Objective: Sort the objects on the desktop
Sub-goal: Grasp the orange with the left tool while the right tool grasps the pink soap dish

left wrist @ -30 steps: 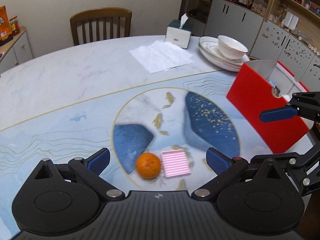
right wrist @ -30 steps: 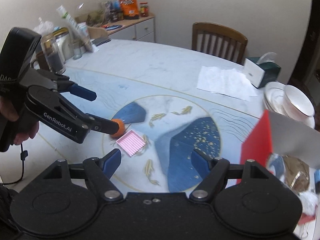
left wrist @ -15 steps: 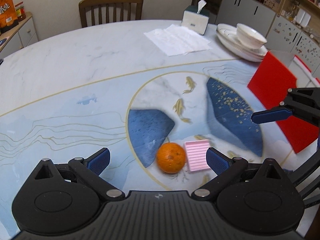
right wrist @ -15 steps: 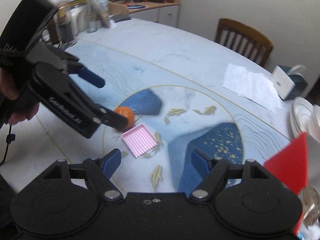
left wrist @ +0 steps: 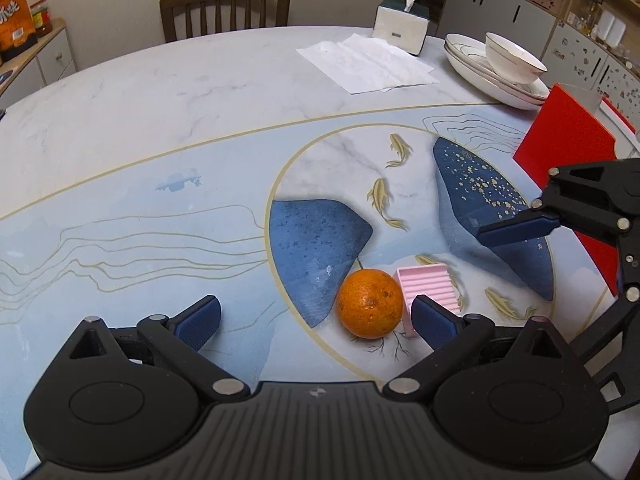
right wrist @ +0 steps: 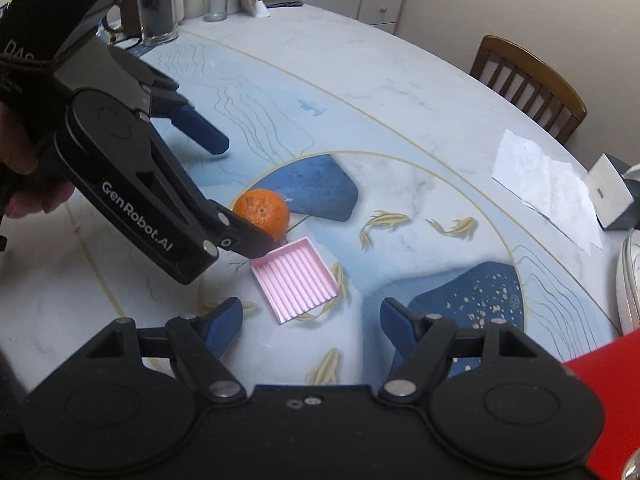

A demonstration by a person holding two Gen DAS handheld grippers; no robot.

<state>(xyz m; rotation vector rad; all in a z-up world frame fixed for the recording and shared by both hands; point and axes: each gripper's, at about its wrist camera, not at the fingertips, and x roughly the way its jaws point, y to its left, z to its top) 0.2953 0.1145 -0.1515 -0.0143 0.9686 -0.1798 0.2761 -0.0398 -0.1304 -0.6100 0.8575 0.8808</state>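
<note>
Orange (left wrist: 370, 304) touches pink tray (left wrist: 430, 286); left gripper (left wrist: 316, 320), right gripper (right wrist: 312, 322) both agape, empty.

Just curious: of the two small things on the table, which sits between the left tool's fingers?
The orange, round; the flat pink ribbed tray lies beside it.

Home dining room, round marble table (left wrist: 168, 112), wooden chair (left wrist: 224, 10), stacked dishes (left wrist: 496, 76), cabinets (left wrist: 492, 12)

orange (left wrist: 369, 304): orange, dimpled | tray (right wrist: 295, 280): pink, ribbed | table (left wrist: 160, 120): white marble, blue patches, gold fish
</note>
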